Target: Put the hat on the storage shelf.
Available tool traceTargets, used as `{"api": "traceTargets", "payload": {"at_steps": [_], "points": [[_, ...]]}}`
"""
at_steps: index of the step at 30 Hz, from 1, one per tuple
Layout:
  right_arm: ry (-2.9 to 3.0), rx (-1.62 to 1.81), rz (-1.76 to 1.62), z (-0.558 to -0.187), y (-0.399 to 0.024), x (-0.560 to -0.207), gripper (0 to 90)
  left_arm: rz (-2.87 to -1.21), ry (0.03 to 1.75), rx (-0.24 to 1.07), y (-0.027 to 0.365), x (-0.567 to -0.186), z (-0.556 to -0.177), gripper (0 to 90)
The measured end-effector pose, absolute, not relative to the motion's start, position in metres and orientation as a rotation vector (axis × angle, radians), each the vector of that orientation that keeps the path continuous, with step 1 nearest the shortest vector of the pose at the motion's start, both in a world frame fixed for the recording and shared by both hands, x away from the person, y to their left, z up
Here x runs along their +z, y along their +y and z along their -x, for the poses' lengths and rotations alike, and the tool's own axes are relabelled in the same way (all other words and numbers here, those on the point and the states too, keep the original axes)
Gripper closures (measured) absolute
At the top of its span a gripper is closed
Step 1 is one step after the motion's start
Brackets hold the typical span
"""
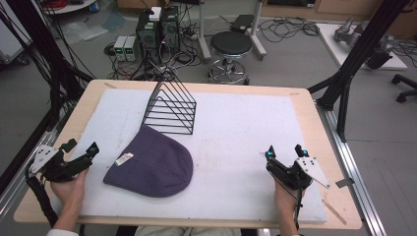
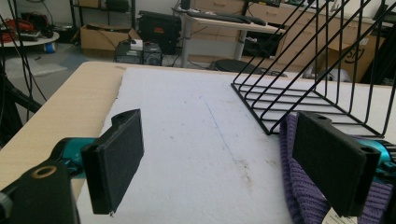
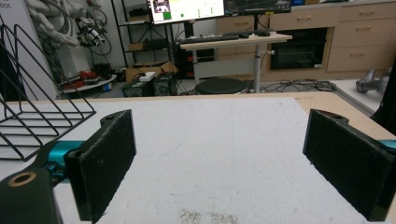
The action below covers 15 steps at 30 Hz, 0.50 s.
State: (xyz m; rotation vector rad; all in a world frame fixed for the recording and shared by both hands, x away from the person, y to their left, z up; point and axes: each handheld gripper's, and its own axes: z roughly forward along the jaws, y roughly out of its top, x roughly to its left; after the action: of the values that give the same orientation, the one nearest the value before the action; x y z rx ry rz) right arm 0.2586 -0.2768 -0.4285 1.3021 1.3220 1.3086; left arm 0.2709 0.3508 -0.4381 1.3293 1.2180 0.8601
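Note:
A purple knit beanie (image 1: pixel 152 164) with a small white tag lies flat on the white mat (image 1: pixel 236 132), left of centre. Just behind it stands a black wire rack (image 1: pixel 169 105) with slanted dividers. My left gripper (image 1: pixel 81 147) rests at the mat's left edge, a short way left of the beanie, open with nothing between its jaws. In the left gripper view the beanie (image 2: pixel 303 186) lies behind the right jaw and the rack (image 2: pixel 303 88) stands beyond it. My right gripper (image 1: pixel 285 152) hovers over the mat's right side, open and empty, far from the beanie.
The mat covers a wooden table (image 1: pixel 322 142) with black frame posts at both sides. Beyond the far edge are a round stool (image 1: pixel 231 46), computer boxes (image 1: pixel 157 29) and loose cables on the floor. A strip of tape (image 1: pixel 334 211) lies at the front right corner.

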Motion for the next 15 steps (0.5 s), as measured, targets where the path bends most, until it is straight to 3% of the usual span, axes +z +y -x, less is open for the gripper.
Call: {"api": "traceTargets", "payload": {"at_steps": [15], "points": [[1.33, 1.325, -1.305, -0.259, -0.277, -0.429, 8.7, -1.322, 1.102, 0.853, 0.342, -0.418, -0.269, 19.3]]}}
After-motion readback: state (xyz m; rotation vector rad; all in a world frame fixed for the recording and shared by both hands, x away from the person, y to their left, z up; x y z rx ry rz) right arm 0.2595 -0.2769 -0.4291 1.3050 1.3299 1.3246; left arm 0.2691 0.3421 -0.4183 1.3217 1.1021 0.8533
